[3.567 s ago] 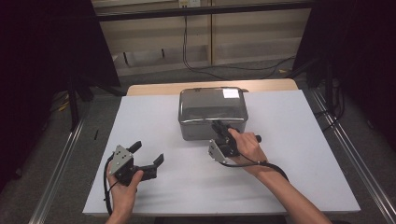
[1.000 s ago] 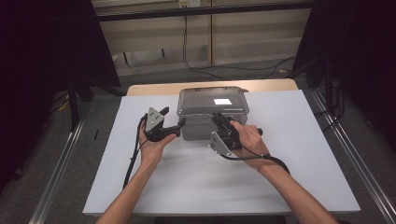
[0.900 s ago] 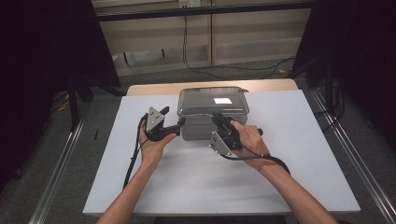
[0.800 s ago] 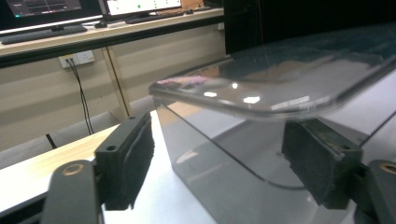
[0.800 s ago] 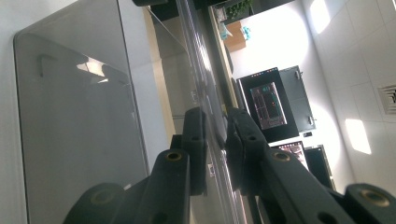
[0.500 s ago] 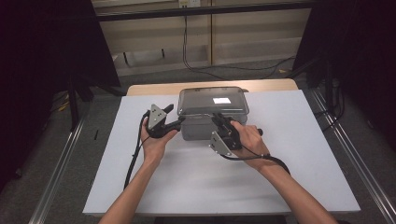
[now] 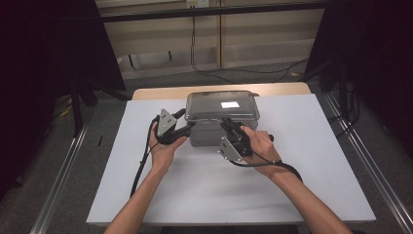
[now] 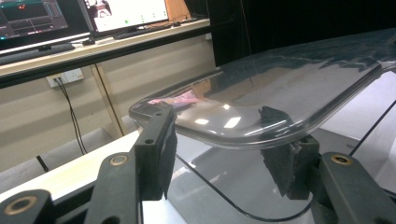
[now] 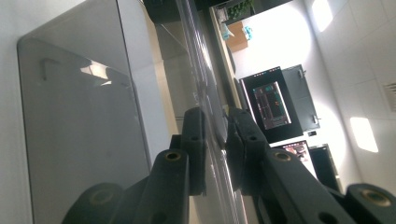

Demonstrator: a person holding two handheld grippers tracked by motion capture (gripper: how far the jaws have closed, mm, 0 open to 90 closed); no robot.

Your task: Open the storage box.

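A metal pan [image 7: 208, 138] with a clear plastic lid [image 7: 221, 104] stands at the back middle of the white table [image 7: 316, 161]. My right gripper [image 7: 228, 125] is shut on the lid's near edge; in the right gripper view the thin lid rim [image 9: 205, 79] runs between its pads [image 9: 194, 140], beside the pan's shiny wall [image 9: 79, 116]. My left gripper [image 7: 187, 123] sits at the lid's near left corner. Its jaws have just been closing. In the left gripper view the lid's rounded corner [image 8: 261, 93] lies between them, with a wide gap left at my left gripper [image 8: 217, 154].
Metal rails [image 7: 63, 175] run along both sides of the table, and cables [image 7: 214, 73] lie on the floor behind it. A cable trails from each gripper over the near half of the table. Monitors [image 8: 126, 11] stand on a bench beyond.
My left gripper came up from the table's front left to the lid's left corner, and its jaws have narrowed around that corner. The right gripper has kept its hold and place.
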